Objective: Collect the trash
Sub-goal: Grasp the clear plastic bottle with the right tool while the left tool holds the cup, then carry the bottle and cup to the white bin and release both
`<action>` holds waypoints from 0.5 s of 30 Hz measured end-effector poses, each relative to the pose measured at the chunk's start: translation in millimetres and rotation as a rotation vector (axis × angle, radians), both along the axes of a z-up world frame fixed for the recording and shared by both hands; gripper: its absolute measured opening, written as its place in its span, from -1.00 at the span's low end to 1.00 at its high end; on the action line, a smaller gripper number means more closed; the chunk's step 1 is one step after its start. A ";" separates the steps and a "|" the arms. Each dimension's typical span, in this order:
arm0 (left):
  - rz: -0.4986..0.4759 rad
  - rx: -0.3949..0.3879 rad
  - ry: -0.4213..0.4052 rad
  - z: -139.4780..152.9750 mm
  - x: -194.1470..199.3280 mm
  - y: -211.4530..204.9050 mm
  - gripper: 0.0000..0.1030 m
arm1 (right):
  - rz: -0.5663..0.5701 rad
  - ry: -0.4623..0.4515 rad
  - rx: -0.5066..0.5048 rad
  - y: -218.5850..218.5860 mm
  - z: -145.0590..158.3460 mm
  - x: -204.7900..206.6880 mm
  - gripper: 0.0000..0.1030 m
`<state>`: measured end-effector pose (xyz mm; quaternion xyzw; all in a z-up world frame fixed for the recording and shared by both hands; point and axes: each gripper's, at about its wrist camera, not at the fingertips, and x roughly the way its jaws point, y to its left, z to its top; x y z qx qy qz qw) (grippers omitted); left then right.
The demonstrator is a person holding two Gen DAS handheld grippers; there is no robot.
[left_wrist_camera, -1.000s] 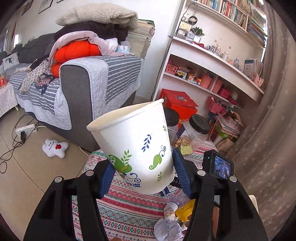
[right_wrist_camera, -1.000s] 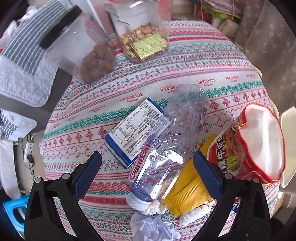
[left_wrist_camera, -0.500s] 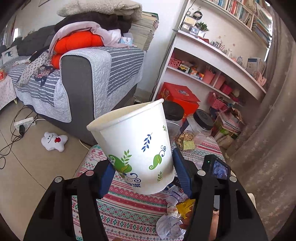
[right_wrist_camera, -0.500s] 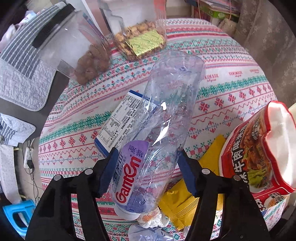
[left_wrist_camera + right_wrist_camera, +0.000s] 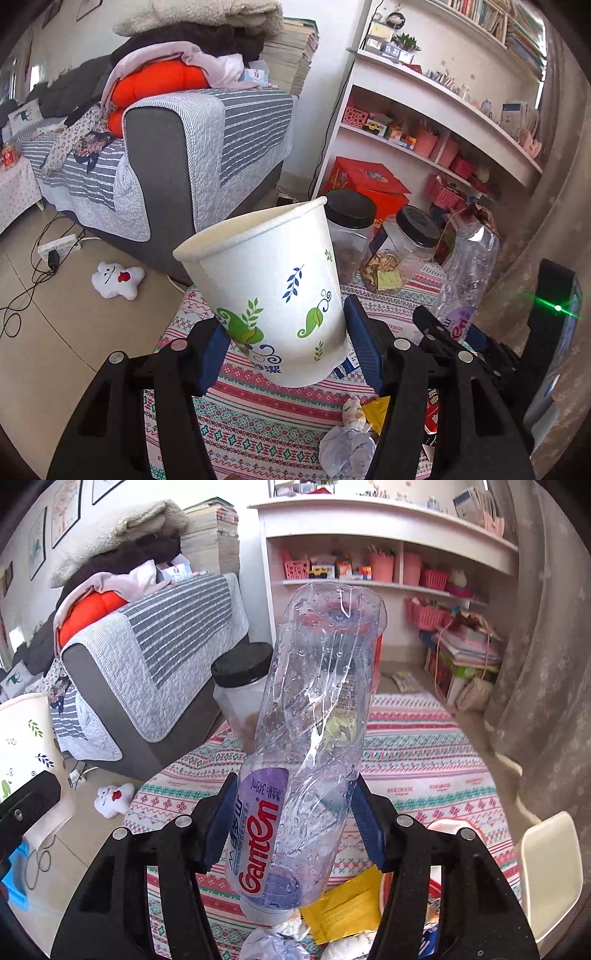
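Note:
My left gripper is shut on a white paper cup with leaf prints, held tilted above the round table. My right gripper is shut on a clear, crumpled plastic bottle with a purple label, lifted off the table with its base up. The bottle also shows in the left wrist view, and the cup shows at the left edge of the right wrist view. Crumpled paper, a yellow wrapper and a tissue ball lie on the patterned cloth below.
Two black-lidded jars stand at the table's far side. A grey sofa is to the left, white shelves behind. A white chair stands at the right. A plush toy and a power strip lie on the floor.
My right gripper closed on the bottle and lifted it off the table, tilting up to face the room. My left gripper kept hold of the cup.

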<state>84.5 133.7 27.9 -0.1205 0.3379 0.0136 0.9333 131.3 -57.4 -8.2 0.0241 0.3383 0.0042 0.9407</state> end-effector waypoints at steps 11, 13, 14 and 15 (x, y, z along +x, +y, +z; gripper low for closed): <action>0.018 0.050 -0.076 1.0 -11.8 -20.2 0.15 | -0.048 -0.169 -0.034 -34.9 23.7 -35.7 0.10; 0.015 0.063 -0.102 3.2 -14.5 -27.5 0.15 | -0.057 -0.201 -0.039 -41.9 29.6 -42.8 0.10; 0.013 0.069 -0.115 4.1 -16.3 -30.9 0.15 | -0.061 -0.214 -0.040 -43.3 32.1 -45.2 0.10; 0.010 0.074 -0.128 5.2 -17.9 -34.4 0.15 | -0.065 -0.226 -0.040 -46.7 34.7 -47.8 0.10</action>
